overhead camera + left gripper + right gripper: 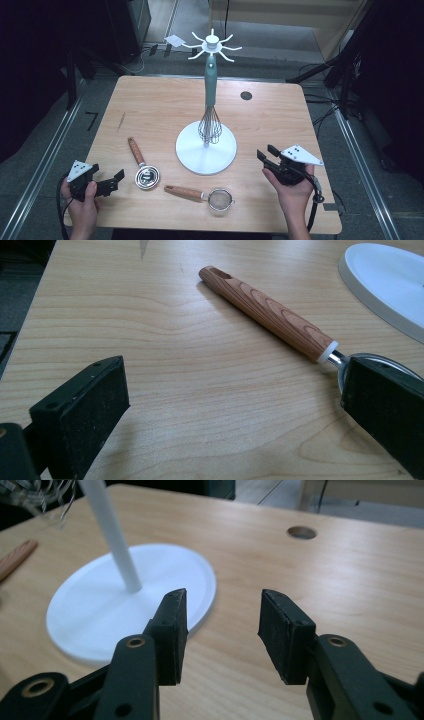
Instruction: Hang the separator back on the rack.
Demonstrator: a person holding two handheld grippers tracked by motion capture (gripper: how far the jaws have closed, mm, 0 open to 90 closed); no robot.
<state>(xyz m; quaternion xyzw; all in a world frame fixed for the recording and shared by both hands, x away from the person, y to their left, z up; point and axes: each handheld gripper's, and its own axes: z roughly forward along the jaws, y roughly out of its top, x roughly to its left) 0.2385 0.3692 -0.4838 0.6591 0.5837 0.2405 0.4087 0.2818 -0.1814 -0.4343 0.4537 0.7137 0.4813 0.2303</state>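
Note:
A white hook stand (206, 148) rises from the middle of the table, and a whisk with a teal handle (210, 87) hangs from its top. A steel ladle with a wooden handle (135, 151) lies left of the base, and a small strainer (220, 199) with a wooden handle lies in front of it. My left gripper (107, 174) is open near the front left corner, beside the ladle's bowl. In the left gripper view the ladle handle (267, 312) lies ahead between the open jaws of the left gripper (235, 390). My right gripper (267, 151) is open, right of the base. In the right gripper view, the right gripper (224, 605) holds nothing and points at the base's rim (100, 615).
A round cable hole (246, 95) sits in the tabletop at the back right. A dark scratch (121, 121) marks the wood at the left. Metal rails run along the floor on both sides, and cables lie at the right.

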